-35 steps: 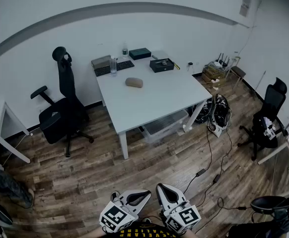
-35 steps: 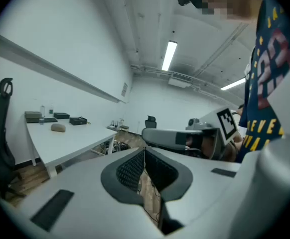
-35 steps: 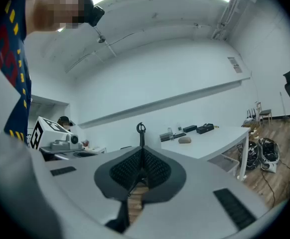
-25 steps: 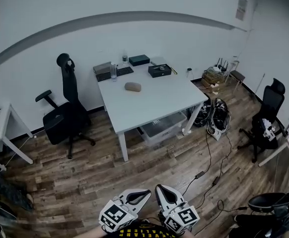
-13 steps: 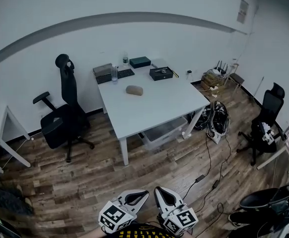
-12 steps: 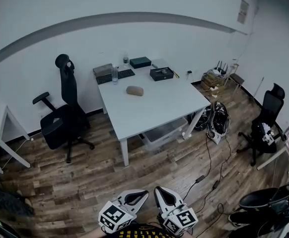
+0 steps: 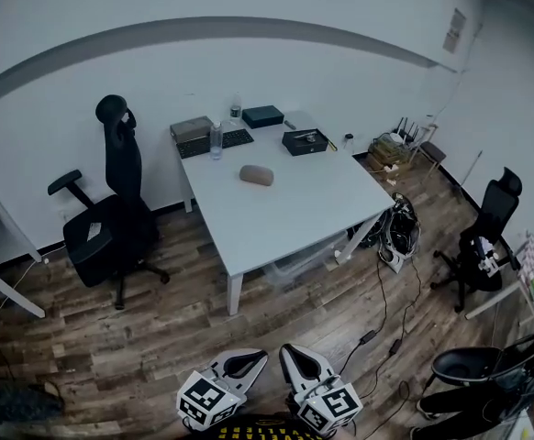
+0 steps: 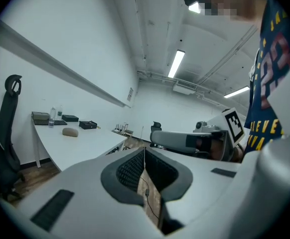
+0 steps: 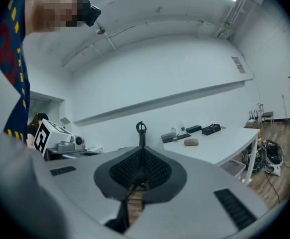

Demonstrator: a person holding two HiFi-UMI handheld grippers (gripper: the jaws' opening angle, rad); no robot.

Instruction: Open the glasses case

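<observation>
Moved nearer the smooth white table (image 7: 285, 209) since earlier. Left gripper (image 7: 249, 359) clamped together, empty, well short of table. Rounded tan glasses case (image 7: 257, 174) lying closed on table's far half. Right gripper (image 7: 293, 354) closed too, empty, ridged dark pads together.

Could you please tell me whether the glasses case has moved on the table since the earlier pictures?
No. The case still lies at the same spot near the bottle and keyboard; only the view has shifted.

Shut left tool (image 8: 145, 153), glasses case (image 8: 70, 132) on table (image 8: 87, 142) beyond
</observation>
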